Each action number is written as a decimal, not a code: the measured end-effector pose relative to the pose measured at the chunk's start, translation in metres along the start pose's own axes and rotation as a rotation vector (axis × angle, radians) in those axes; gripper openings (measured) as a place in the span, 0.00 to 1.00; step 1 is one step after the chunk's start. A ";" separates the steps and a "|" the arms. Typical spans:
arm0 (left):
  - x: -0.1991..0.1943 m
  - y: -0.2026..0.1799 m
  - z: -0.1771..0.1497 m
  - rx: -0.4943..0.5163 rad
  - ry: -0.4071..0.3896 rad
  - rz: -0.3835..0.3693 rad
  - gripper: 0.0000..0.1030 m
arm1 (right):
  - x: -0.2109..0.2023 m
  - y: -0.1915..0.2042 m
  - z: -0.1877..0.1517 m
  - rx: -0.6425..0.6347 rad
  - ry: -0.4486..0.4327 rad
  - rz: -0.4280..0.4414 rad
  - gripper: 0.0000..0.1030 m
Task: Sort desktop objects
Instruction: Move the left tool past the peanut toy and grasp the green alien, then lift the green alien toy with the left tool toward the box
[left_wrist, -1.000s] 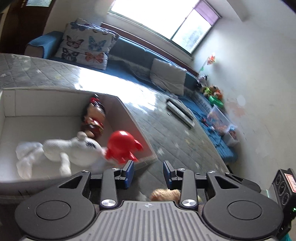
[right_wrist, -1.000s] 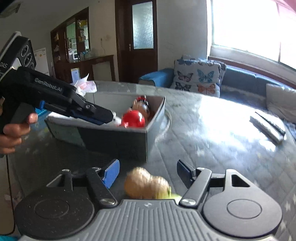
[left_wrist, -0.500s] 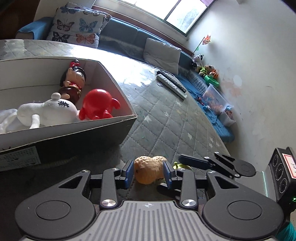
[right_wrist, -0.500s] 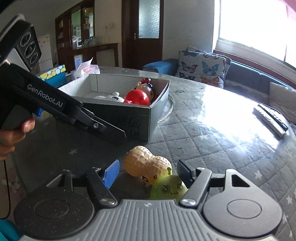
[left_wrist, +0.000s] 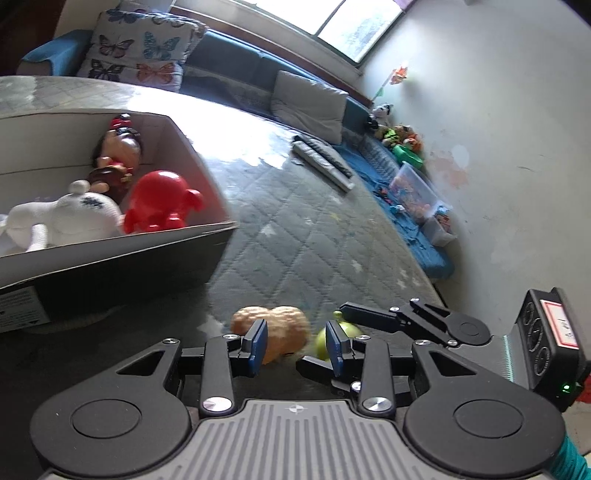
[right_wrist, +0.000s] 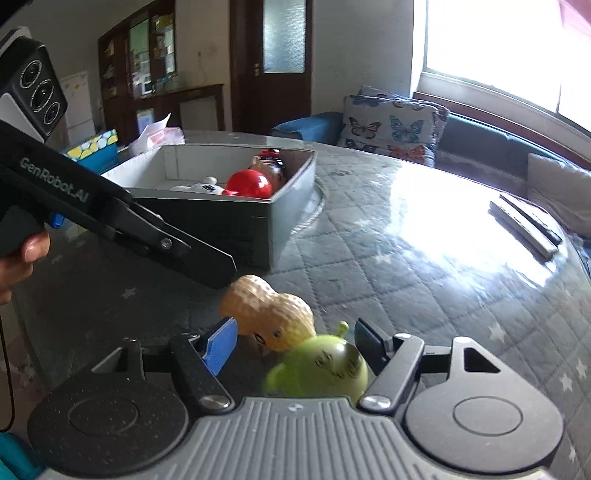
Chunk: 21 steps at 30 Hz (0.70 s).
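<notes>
A tan peanut toy (left_wrist: 275, 326) lies on the quilted table (left_wrist: 303, 236), touching a green round toy (left_wrist: 325, 341). My left gripper (left_wrist: 297, 347) is open, its fingers on either side of the peanut's near end. My right gripper (right_wrist: 295, 341) is open around the green toy (right_wrist: 325, 369), with the peanut (right_wrist: 269, 314) just beyond it. The left gripper's tip (right_wrist: 207, 266) reaches the peanut from the left. The grey box (left_wrist: 110, 258) holds a red figure (left_wrist: 159, 203), a white plush (left_wrist: 62, 221) and a doll (left_wrist: 118, 147).
Two remote controls (left_wrist: 321, 162) lie further out on the table. A tissue box (right_wrist: 92, 149) and a plastic bag (right_wrist: 157, 133) stand behind the box (right_wrist: 229, 218). A sofa with a butterfly cushion (right_wrist: 391, 127) runs along the window.
The left gripper has dropped from over the box to the table and now straddles the peanut. The right gripper has pulled back, so the green toy sits between its fingers.
</notes>
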<state>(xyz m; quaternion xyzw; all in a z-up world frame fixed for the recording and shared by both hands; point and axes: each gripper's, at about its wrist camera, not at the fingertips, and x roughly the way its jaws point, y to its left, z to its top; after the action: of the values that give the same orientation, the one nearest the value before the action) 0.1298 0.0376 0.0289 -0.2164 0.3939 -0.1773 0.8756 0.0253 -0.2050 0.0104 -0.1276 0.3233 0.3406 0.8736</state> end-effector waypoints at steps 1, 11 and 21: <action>0.002 -0.003 0.000 0.006 0.003 -0.008 0.36 | -0.002 -0.002 -0.002 0.011 -0.003 -0.006 0.74; 0.031 -0.033 -0.001 0.042 0.064 -0.054 0.36 | -0.011 -0.018 -0.022 0.108 -0.003 -0.007 0.74; 0.055 -0.040 -0.003 0.048 0.117 -0.026 0.36 | -0.014 -0.025 -0.035 0.152 -0.024 0.016 0.63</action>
<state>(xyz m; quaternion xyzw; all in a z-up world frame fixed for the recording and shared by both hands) 0.1563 -0.0236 0.0143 -0.1897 0.4371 -0.2101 0.8537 0.0180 -0.2458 -0.0072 -0.0543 0.3385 0.3237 0.8819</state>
